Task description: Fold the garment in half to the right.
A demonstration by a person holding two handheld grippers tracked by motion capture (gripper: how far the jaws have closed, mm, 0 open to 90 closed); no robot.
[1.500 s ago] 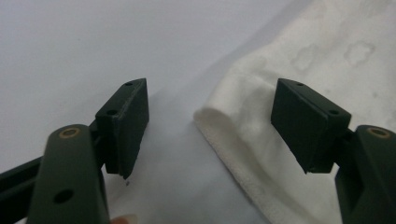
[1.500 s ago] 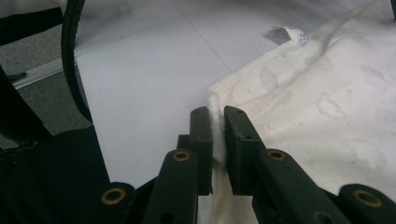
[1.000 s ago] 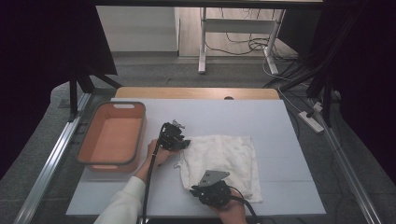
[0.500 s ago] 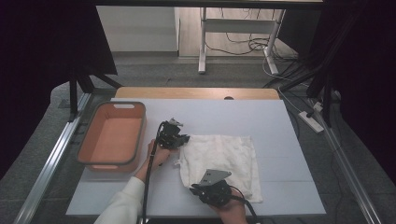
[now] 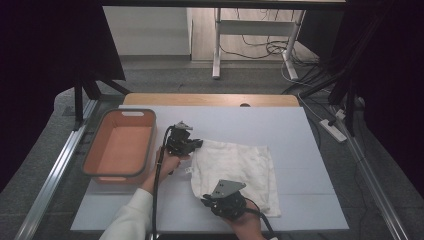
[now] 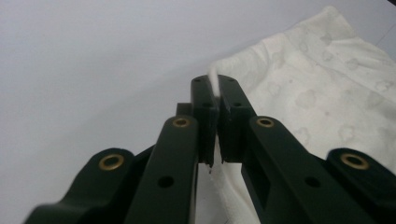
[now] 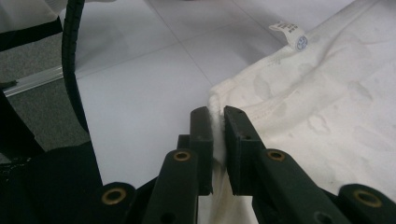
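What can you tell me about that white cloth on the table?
The white cloth looks like soft towel fabric with faint cloud-like blotches. It lies mostly flat, a bit rumpled, on the pale table, right of the orange tub. A small tag sticks out from one edge. The left gripper pinches its far left corner, and the right gripper pinches its near left corner, both jaws closed on the fabric edge.

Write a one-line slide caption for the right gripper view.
Right gripper shut on a corner of the white towel.
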